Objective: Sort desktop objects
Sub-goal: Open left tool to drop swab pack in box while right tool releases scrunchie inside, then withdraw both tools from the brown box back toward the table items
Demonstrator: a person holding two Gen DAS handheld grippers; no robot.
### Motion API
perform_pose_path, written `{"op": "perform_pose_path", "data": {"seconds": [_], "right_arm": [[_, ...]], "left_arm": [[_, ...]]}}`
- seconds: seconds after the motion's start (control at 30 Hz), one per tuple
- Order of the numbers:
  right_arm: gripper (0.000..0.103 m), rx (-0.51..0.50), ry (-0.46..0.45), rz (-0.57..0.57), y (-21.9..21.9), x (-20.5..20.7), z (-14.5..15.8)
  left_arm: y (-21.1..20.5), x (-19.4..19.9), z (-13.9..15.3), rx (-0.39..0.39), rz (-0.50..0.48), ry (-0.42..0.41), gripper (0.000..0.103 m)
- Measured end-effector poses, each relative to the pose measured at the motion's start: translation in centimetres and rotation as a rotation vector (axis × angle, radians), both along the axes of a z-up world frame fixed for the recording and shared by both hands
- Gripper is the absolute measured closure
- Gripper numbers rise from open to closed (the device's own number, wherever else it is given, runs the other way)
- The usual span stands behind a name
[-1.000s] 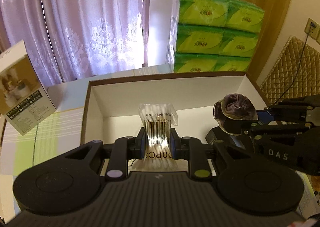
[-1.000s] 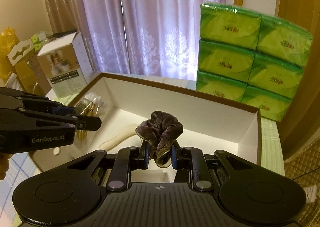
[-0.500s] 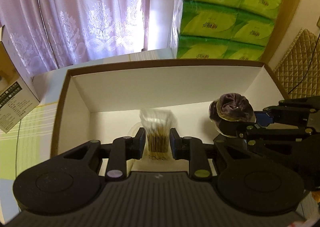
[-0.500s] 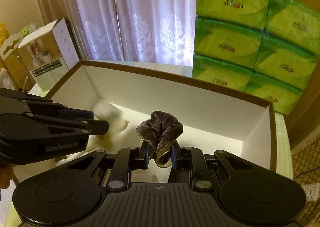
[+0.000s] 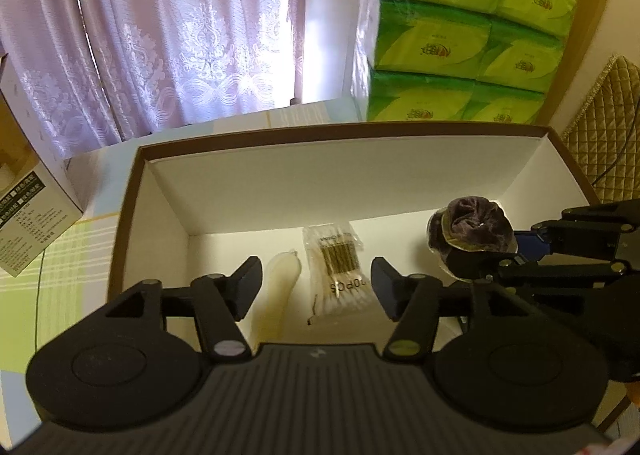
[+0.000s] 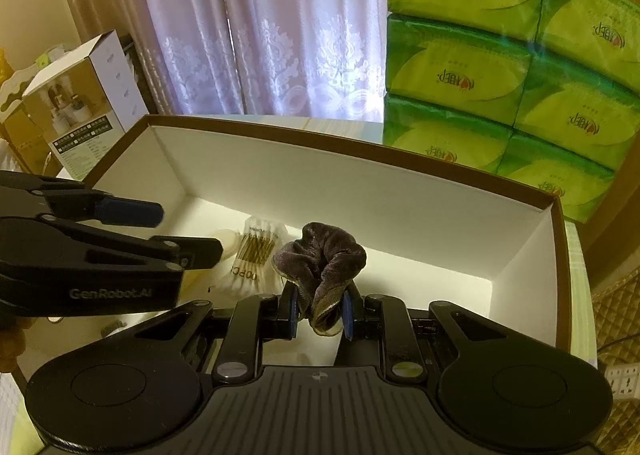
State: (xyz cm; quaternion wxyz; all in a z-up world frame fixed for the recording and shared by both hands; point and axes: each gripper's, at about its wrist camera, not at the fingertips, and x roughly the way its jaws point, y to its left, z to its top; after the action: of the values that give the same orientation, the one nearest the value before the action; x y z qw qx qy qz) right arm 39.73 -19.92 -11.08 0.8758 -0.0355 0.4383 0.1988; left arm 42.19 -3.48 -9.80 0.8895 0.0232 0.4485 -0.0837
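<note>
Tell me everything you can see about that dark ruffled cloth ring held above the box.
The scrunchie is a dark brownish-purple ring of gathered, velvety cloth, with a paler woven-looking lining at its lower fold. It stands upright, pinched at the bottom between the fingers of the right gripper, which is shut on it. It hangs over the open white-lined box, touching nothing else, to the right of the cotton swab packet.

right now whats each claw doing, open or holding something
Left claw: open, empty, above the clear bag of cotton swabs in the white cardboard box.
Right claw: shut on the dark purple velvet scrunchie.
</note>
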Motion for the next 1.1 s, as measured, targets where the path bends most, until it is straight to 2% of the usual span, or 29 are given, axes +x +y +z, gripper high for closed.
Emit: {"op": "perform_pose_path", "data": {"seconds": [0.23, 0.3, 0.33, 0.4, 0.47, 0.6, 0.67, 0.73, 0.93, 1.1], "right_arm": [[0.084, 0.031, -0.009, -0.026, 0.1, 0.3, -0.1], [0.075, 0.041, -0.018, -0.035, 0.1, 0.5, -0.1], [0.063, 0.054, -0.033, -0.041, 0.0, 0.4, 0.0], [0.052, 0.061, -0.055, -0.061, -0.3, 0.3, 0.1], [0.036, 0.06, -0.064, -0.083, -0.7, 0.2, 0.2], [0.022, 0.068, -0.068, -0.085, -1.4, -0.4, 0.6], [0.009, 0.06, -0.074, -0.082, -1.6, -0.9, 1.0], [0.003, 0.054, -0.079, -0.084, -1.8, -1.4, 1.3], [0.002, 0.074, -0.078, -0.103, -2.7, -3.3, 2.3], [0.002, 0.066, -0.077, -0.127, -3.1, -5.0, 3.0]], "left_arm": [[0.7, -0.1, 0.5, -0.001, 0.015, -0.01, 0.037], [0.8, -0.1, 0.6, -0.004, 0.019, -0.013, 0.034], [0.9, -0.1, 0.6, -0.006, 0.018, -0.014, 0.034], [1.1, -0.2, 0.8, -0.011, 0.026, -0.014, 0.031], [1.5, -0.3, 0.9, -0.025, 0.035, -0.011, 0.028], [2.1, -0.7, 1.3, -0.04, 0.052, -0.013, 0.022], [2.4, -1.0, 1.5, -0.051, 0.064, -0.014, 0.02], [2.6, -1.3, 1.8, -0.058, 0.071, -0.018, 0.019], [2.6, -3.3, 3.1, -0.027, 0.11, -0.09, 0.016], [3.2, -5.7, 4.7, -0.053, 0.126, -0.146, 0.011]]}}
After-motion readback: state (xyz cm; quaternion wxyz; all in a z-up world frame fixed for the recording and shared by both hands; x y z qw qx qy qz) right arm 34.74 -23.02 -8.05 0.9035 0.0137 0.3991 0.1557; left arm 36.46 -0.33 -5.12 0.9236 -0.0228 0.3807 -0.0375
